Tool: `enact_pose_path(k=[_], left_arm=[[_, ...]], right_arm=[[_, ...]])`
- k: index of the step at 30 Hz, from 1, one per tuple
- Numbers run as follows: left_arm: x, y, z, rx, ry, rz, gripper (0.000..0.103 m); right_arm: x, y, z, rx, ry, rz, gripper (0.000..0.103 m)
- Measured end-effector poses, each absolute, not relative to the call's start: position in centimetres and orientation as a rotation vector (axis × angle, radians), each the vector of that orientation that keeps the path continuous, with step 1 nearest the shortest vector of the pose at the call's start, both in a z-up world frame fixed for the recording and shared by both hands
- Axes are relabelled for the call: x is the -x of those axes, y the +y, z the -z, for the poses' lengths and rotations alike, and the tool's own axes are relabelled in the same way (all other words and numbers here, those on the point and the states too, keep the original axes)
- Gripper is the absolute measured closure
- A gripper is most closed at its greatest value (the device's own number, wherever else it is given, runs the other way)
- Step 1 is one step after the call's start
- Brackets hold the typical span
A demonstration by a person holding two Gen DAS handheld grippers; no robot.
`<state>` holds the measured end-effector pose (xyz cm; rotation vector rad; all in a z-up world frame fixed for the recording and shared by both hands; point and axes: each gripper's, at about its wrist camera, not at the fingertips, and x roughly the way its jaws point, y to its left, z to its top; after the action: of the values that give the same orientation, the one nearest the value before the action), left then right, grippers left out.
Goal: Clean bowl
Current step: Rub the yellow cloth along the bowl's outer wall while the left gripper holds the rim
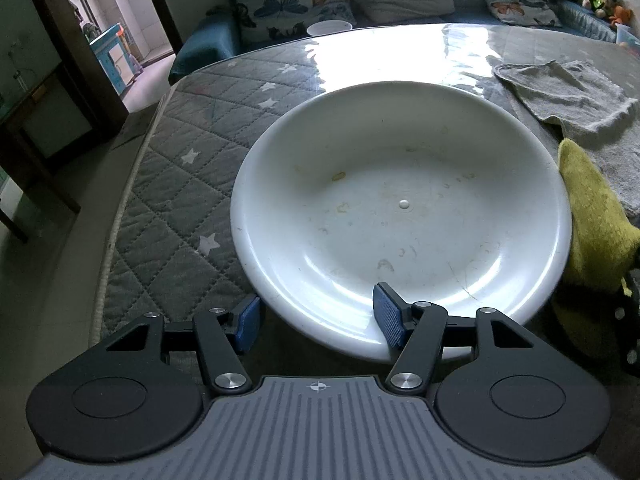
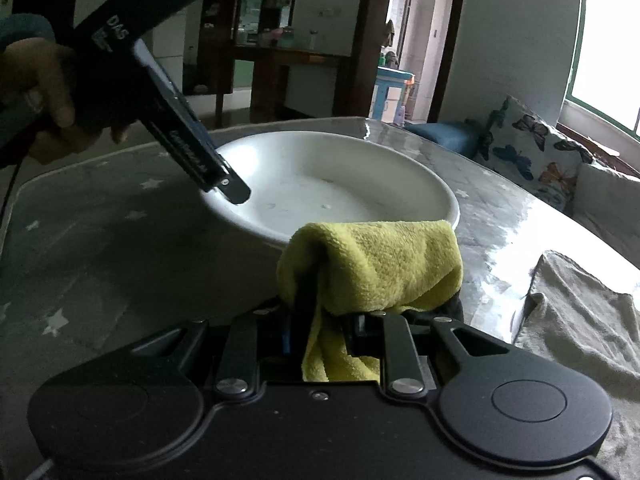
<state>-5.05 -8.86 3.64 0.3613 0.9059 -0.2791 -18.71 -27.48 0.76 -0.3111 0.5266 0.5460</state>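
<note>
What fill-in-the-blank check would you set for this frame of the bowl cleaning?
1. The right gripper is shut on a ____ cloth.
2. The left gripper straddles the white bowl's ____.
3. The grey towel lies ____ the bowl.
4. The bowl's inside shows ____ stains.

Missing: yellow; rim; outside; yellowish

Bowl (image 1: 400,208) glossy white, smooth, faintly smeared; yellow cloth (image 2: 384,264) fluffy terry; table (image 1: 168,184) glass-topped, shiny.

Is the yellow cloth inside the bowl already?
No, the yellow cloth is clamped in the right gripper, just outside the white bowl rim.
</note>
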Motion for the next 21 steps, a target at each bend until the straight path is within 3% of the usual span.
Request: enact_pose_path(k=[21], left_arm=[[5.2, -9.4, -3.6, -0.366, 0.905, 0.281, 0.04]], right_arm=[[13.8, -29.5, -0.5, 0.322, 0.528, -0.466, 0.078]])
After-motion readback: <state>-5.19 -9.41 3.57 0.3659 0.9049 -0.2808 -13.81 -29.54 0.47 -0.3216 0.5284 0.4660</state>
